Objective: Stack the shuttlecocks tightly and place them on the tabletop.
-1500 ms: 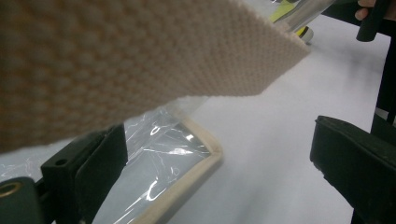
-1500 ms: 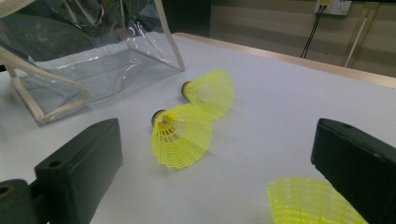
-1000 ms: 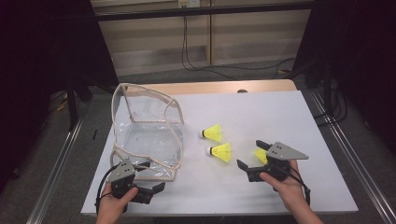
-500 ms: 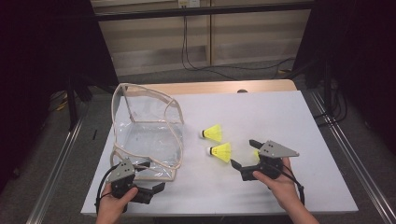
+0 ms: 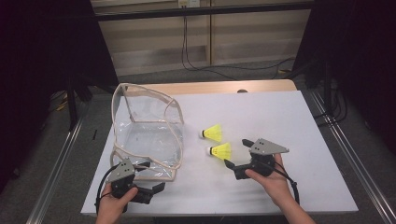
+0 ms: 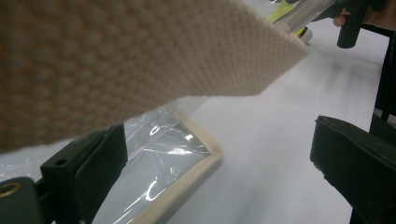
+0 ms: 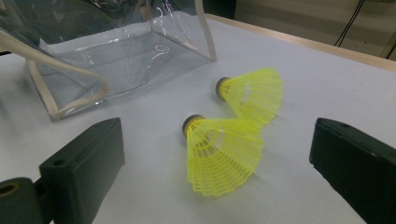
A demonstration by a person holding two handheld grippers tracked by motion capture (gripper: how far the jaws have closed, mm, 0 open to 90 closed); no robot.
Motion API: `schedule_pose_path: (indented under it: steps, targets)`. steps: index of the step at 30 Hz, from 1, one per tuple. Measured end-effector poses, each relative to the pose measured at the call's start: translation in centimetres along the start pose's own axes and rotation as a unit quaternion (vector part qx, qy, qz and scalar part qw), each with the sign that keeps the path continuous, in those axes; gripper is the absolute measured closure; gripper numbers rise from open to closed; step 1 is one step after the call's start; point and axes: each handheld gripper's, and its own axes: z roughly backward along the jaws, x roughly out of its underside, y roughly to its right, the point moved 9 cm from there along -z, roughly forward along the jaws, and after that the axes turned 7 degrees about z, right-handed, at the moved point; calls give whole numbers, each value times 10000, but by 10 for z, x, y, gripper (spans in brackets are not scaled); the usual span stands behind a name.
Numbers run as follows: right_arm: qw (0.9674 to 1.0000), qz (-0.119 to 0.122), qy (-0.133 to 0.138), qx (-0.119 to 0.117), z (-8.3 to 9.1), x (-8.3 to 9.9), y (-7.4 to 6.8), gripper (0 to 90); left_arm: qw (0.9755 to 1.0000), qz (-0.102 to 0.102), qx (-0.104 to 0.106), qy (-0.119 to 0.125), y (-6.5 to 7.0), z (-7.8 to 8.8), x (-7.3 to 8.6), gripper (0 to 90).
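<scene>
Two yellow shuttlecocks lie on the white table, one farther [image 5: 212,133] and one nearer [image 5: 220,150]. My right gripper [image 5: 236,153] is open just right of the nearer one, jaws pointing left at it. In the right gripper view the nearer shuttlecock [image 7: 222,154] lies between and ahead of the jaws, untouched, with the farther shuttlecock [image 7: 252,95] behind it. A clear plastic bag [image 5: 144,135] with beige trim stands at the left. My left gripper [image 5: 153,176] is open at the bag's front corner. In the left gripper view a beige strap [image 6: 140,56] hangs close overhead and the bag's corner [image 6: 177,158] lies between the jaws.
The table's front edge [image 5: 219,213] runs just below both hands. Metal rails [image 5: 56,172] flank the table. White table surface [image 5: 261,112] stretches behind and right of the shuttlecocks. The right gripper [image 6: 350,18] shows far off in the left gripper view.
My right gripper has slid left toward the nearer shuttlecock, covering a yellow patch seen beside it earlier. The left gripper, bag and both shuttlecocks have stayed put.
</scene>
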Motion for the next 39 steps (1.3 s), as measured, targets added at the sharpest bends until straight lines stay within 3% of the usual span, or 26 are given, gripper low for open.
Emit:
schedule_pose_path:
  steps: [19, 29, 39]
  targets:
    - [9986, -140, -440, -252, -17, 6, -7, 75, 10000, -17, -6, 3, -1, 0, 0, 40]
    - [9968, -126, -701, -375, -28, 10, -13, 227, 10000, -12, 11, 0, -1, 0, 0, 40]
    - [9955, -120, -852, -408, -35, 14, -9, 368, 10000, 5, 29, -1, -1, 0, 0, 40]
